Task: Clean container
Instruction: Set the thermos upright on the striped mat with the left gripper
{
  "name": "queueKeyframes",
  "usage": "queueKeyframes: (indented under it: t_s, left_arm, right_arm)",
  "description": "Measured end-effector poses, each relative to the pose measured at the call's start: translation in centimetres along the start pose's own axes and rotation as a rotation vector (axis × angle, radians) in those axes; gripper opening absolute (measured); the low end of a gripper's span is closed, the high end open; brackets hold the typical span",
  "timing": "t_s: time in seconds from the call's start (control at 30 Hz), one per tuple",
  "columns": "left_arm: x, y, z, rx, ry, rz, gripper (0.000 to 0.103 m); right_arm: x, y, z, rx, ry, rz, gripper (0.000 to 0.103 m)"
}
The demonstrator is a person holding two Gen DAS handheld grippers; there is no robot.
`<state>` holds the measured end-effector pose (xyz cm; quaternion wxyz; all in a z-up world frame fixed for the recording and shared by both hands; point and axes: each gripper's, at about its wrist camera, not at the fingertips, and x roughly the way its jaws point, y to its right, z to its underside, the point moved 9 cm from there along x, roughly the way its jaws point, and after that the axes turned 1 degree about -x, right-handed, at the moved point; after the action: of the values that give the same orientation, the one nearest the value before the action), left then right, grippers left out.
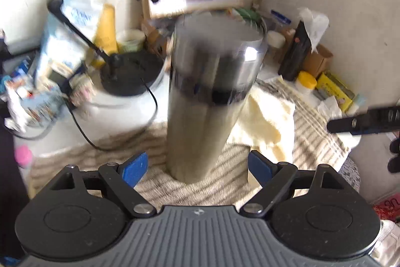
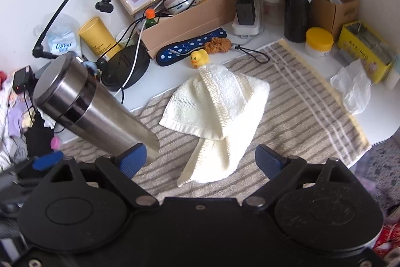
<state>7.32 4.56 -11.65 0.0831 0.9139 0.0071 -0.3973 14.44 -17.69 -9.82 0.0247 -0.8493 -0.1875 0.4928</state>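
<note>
- Left wrist view: one steel flask (image 1: 210, 96) stands upright on the striped mat (image 1: 312, 126), straight ahead of the left gripper (image 1: 197, 168) and between its two blue pads (image 1: 133, 169), which sit spread wide and touch nothing.
- The flask is blurred here; it shows a brushed silver body, a dark band partway up and a flat lid on top.
- One cream towel (image 1: 265, 116) lies crumpled on the mat just behind and to the right of the flask.
- Right wrist view: the right gripper (image 2: 200, 162) is released too, both pads wide apart and empty above the mat (image 2: 300, 104).
- One flask (image 2: 92, 106) appears at the left, its closed lid toward the camera and its base beside the left pad; whether they touch cannot be told.
- One towel (image 2: 217, 111) lies folded in the middle of the mat.
- One yellow rubber duck (image 2: 198, 58) sits at the mat's far edge, touching the towel's tip.
- One yellow-lidded jar (image 2: 319, 41) stands near the mat's far right corner.
</note>
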Motion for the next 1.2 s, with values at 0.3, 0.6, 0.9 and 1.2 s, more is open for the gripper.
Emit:
queueKeyframes:
  t_s: [0.3,0.6,0.9,1.2]
  left_arm:
    - [-4.2,3.1,-2.8,-0.055,-0.027,-0.058,0.087]
    - [-3.9,5.9,-0.6,-0.051,-0.081,-0.059,0.087]
    - [-5.2,6.5,-0.2,-0.046,-0.042,-0.112,0.087]
    - [-7.0,7.1,-1.0,-0.021,0.009,-0.145,0.087]
  right_arm:
    - [-3.2,-0.1,-0.2,-0.054,0.008,0.008,0.095]
    - [-5.8,0.1,0.1,-0.062,-0.005,-0.038,0.095]
    - [-5.8,-0.4,1.9,-0.067,-0.024,-0.043,0.095]
    - [-6.0,-1.0,2.1,-0.079,-0.019,-0.055,0.095]
